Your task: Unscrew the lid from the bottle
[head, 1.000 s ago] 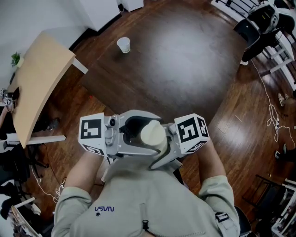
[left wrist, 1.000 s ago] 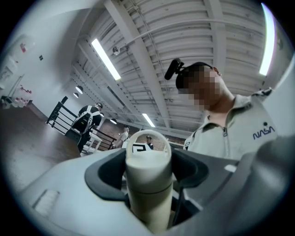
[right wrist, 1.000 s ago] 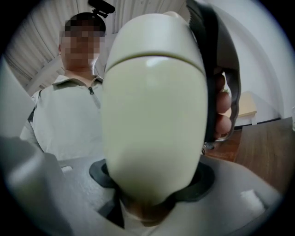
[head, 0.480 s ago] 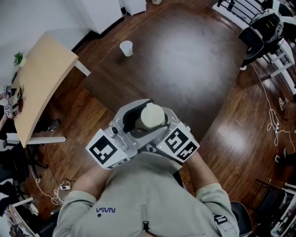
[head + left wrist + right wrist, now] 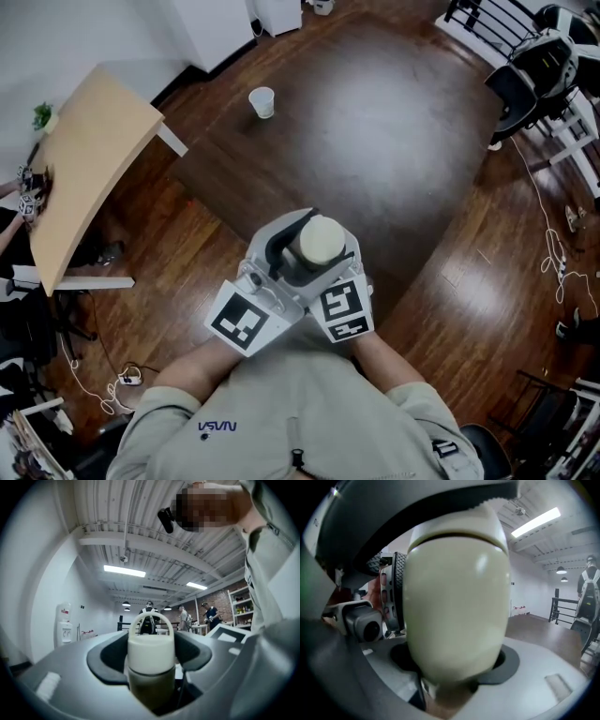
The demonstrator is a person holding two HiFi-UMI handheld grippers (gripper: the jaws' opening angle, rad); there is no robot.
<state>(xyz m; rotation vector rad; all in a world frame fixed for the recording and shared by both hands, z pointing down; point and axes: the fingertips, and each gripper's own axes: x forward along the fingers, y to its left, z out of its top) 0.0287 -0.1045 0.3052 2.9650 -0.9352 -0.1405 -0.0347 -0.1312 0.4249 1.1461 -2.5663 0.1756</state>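
Bottle (image 5: 151, 686), olive-bodied under a cream lid (image 5: 321, 241) with a loop handle, is held upright in mid-air close to a person's chest, above a dark wooden floor (image 5: 403, 122). The left hand-held gripper (image 5: 279, 255) reaches in from 7 o'clock and pinches the bottle between its jaws. The right hand-held gripper (image 5: 347, 265), coming from 5 o'clock, has its jaws clamped on the lid itself. A white paper cup (image 5: 262, 101) stands on the floor at 11 o'clock, well apart, and a pale wooden desk (image 5: 84, 169) sits at 10 o'clock.
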